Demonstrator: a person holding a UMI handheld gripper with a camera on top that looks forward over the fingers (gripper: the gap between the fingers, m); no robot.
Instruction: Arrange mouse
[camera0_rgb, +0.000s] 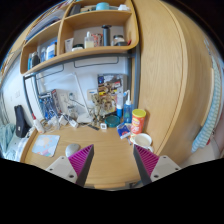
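in the gripper view, the hand-held gripper (113, 164) had its 2 fingers spread wide apart over a wooden surface (108, 150), with nothing between them. the magenta pads (82, 157) showed on the inner faces, and the lower parts of both fingers were cut off by the dark border.

the mouse (72, 150), a small grey rounded shape, lay on the surface just beside the tip of the left finger, on its outer side; the finger hid its near edge, and whether the 2 touched could not be told. a pale flat mat (45, 145) lay further left of it, partly cut off.

near the right finger sat a white bowl (142, 140), with an orange can (139, 121) standing upright just behind it and a blue item (124, 130) beside that, too small to make out. a spray bottle (125, 102) stood further back among a cluster of small things that could not be told apart.

above, wooden shelves (80, 50) carried jars and boxes, blurred and hard to identify. a curved wooden panel (170, 70) filled the right side.
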